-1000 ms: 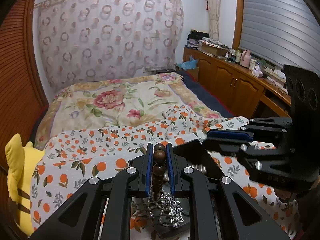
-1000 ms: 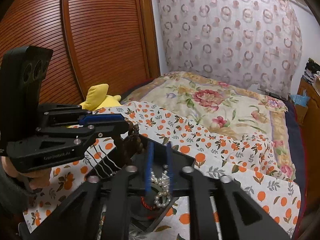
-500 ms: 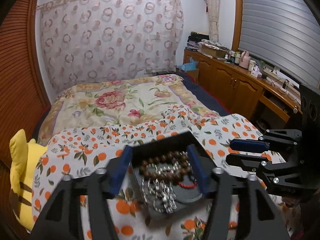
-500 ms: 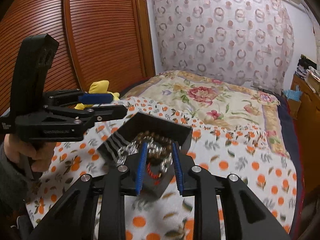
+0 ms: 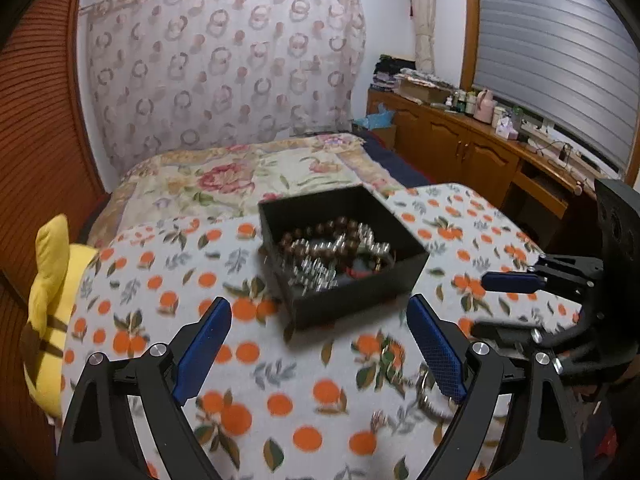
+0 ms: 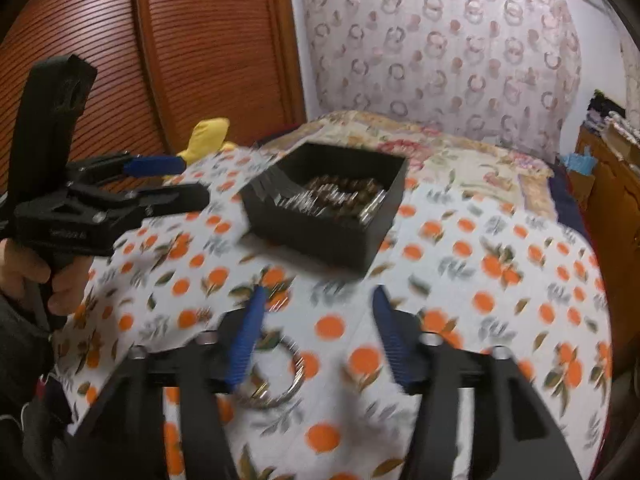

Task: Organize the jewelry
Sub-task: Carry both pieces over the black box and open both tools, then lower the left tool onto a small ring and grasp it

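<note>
Both grippers pulled back from black box [image 5: 344, 248], left gripper [image 5: 320, 344] and right gripper [image 6: 318, 332] just spread, empty

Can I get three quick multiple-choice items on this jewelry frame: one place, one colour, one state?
1. Where do the wooden beads lie?
A. inside the black box
B. on the cloth beside the box
C. between the left claw's pads

2. What colour are the pads of the left claw?
A. red
B. blue
C. white

3. How does the right claw stand?
A. shut on a bracelet
B. shut on the box wall
C. open, nothing gripped

Key:
1 A, the beads sit in a heap within the walls of the black box, in both views.
2 B, both pads show blue against black arms.
3 C, its jaws have just been opening and stand apart; the metal ring lies on the orange-print cloth below them, and no pad presses on it.
</note>
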`<move>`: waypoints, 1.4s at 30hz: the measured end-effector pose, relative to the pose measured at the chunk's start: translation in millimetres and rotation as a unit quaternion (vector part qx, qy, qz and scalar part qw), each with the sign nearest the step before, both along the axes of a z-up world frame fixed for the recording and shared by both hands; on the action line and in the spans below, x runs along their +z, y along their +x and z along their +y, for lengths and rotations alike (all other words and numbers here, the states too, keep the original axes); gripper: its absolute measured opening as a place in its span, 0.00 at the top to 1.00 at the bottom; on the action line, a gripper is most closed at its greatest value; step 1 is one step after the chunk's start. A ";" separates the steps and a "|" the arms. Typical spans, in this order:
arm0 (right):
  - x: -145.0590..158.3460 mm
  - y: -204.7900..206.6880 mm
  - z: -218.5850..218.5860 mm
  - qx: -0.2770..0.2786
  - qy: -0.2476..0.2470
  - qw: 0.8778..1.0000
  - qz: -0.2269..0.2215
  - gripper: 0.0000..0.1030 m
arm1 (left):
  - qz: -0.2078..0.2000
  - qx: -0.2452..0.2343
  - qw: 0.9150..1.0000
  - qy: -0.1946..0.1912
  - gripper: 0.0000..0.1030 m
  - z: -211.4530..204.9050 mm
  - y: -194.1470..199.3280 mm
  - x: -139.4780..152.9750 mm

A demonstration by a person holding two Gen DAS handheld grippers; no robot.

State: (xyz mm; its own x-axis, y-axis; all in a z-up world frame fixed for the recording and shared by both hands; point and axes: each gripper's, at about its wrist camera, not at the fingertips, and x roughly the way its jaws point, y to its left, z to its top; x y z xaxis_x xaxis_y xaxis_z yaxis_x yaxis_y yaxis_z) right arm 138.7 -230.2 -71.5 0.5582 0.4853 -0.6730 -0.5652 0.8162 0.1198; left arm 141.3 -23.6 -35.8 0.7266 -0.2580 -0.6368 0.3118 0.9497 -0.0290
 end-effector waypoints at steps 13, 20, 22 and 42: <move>-32.8 -28.8 21.1 0.013 -0.034 0.999 0.038 0.22 | 0.029 0.011 0.999 0.007 0.14 20.0 -33.4 -27.8; -38.5 -29.1 37.6 0.026 -0.064 0.997 0.047 0.21 | 0.051 -0.004 0.998 0.020 0.14 15.3 -38.5 -45.3; -40.0 -28.2 40.5 0.025 -0.075 0.996 0.046 0.21 | 0.053 -0.009 0.998 0.022 0.14 13.0 -40.3 -47.9; -19.7 -42.3 13.2 0.008 -0.055 0.998 0.012 0.39 | 0.086 -0.062 0.994 0.009 0.67 -22.5 -40.0 -59.5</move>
State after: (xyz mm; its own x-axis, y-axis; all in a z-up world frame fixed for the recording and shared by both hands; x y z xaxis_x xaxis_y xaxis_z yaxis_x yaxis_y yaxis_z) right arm 96.4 -217.0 -91.1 0.5346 0.4158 -0.7358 -0.5755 0.8166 0.0433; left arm 101.3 -46.1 -95.3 0.5701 -0.3250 -0.7545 0.4177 0.9055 -0.0744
